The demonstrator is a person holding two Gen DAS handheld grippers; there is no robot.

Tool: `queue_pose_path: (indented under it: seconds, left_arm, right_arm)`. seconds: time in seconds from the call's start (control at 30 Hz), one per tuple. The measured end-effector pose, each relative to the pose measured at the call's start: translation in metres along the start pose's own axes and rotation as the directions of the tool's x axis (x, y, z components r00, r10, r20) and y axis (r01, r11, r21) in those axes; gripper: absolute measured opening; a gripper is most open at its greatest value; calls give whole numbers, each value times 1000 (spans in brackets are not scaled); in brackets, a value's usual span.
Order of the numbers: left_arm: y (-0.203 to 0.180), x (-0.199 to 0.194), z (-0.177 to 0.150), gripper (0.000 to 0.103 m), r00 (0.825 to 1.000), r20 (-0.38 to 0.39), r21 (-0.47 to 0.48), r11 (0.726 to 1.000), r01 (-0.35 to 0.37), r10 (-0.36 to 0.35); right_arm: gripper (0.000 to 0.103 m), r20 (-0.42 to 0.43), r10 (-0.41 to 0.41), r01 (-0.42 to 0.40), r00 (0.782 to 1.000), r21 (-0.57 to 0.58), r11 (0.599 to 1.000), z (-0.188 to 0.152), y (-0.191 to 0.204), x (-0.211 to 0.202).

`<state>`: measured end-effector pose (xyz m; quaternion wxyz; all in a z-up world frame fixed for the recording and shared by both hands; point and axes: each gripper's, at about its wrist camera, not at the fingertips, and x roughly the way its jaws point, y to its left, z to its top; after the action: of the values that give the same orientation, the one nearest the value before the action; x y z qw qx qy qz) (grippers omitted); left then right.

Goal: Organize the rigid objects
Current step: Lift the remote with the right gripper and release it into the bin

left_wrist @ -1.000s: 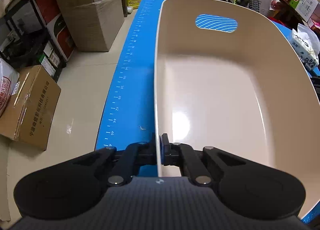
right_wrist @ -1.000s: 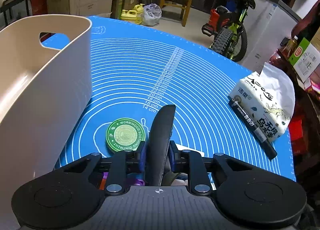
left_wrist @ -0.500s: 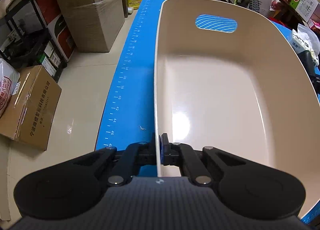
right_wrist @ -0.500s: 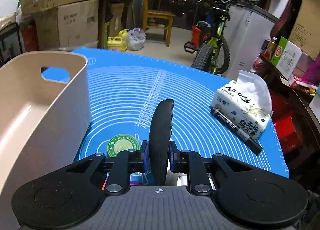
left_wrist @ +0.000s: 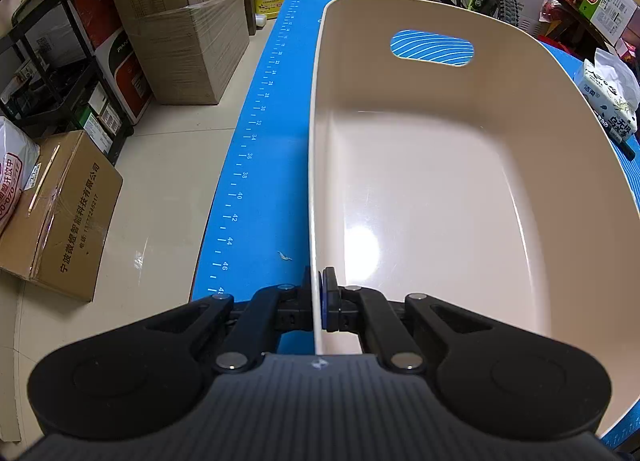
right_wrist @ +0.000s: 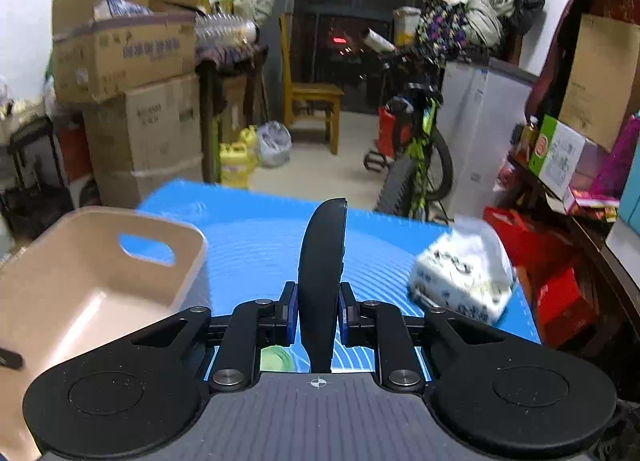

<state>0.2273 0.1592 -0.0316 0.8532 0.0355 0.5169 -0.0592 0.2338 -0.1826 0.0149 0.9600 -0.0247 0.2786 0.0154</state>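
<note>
- My left claw points steeply down at the table and is clamped on the near wall of the beige bin, one pad outside the rim and one inside.
- The bin sits on the blue mat, close to the mat's left edge; its inside shows only the bare floor, and the handle cutout faces me in the far wall.
- My right claw tilts gently downward, raised above the table, looking across the room more than at the mat.
- Its pads press both sides of a flat black object, held on edge with its rounded tip sticking forward and up past the fingers. I cannot tell what the object is.
- From the right camera the bin lies low to the left of the claw, apart from the held object.
- A green round tin shows on the mat just below the claw, partly hidden by it.
- A tissue pack lies near the mat's right edge.
</note>
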Motion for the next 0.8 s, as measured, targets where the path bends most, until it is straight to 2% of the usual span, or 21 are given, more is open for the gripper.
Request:
queue_pose_path:
  seconds: [0.23, 0.4, 0.57, 0.8]
  left_arm:
    - [0, 0, 0, 4, 1000, -2, -9, 1000, -2, 2]
    - [-2, 0, 0, 4, 1000, -5, -13, 1000, -9, 9]
    - [-3, 0, 0, 4, 1000, -6, -15, 1000, -8, 8]
    - [-5, 0, 0, 4, 1000, -5, -14, 1000, -7, 7]
  right_arm:
    - [30, 29, 125, -125, 992, 11, 992, 28, 29, -16]
    - [29, 23, 204, -204, 979, -7, 979, 32, 63, -16]
    - [30, -16, 273, -274, 962, -21, 962, 30, 98, -9]
    - [29, -111, 307, -314, 945, -50, 948, 17, 134, 12]
